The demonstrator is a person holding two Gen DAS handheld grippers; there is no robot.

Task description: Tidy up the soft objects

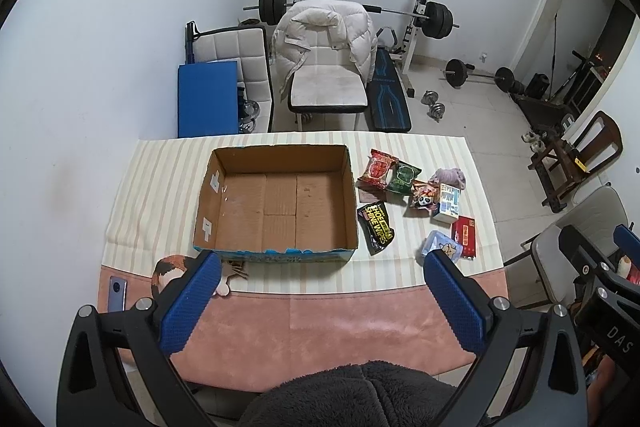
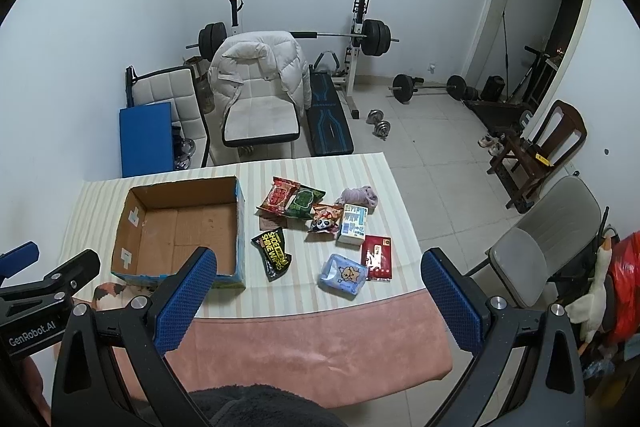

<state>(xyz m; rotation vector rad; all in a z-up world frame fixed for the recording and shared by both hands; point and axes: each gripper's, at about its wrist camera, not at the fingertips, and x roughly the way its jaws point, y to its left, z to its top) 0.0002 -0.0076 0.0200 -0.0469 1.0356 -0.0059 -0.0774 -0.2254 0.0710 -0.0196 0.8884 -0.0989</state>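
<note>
An open, empty cardboard box (image 1: 276, 203) (image 2: 180, 231) stands on the striped cloth. To its right lie several soft packs: a red snack bag (image 2: 278, 201), a green bag (image 2: 306, 207), a panda bag (image 2: 326, 221), a black shoe-wipes pack (image 2: 274, 253), a blue tissue pack (image 2: 344, 275), a red pack (image 2: 378, 257), a white-blue pack (image 2: 353, 225) and a purple cloth (image 2: 360, 197). My left gripper (image 1: 320, 263) is open and empty, near the table's front edge. My right gripper (image 2: 320, 259) is open and empty, held above the front edge.
A phone (image 1: 118, 293) lies at the front left of the pink table surface (image 2: 320, 343). A grey chair (image 2: 544, 247) stands right of the table. White chairs (image 1: 328, 79) and a weight bench with barbells (image 1: 390, 95) stand behind the table.
</note>
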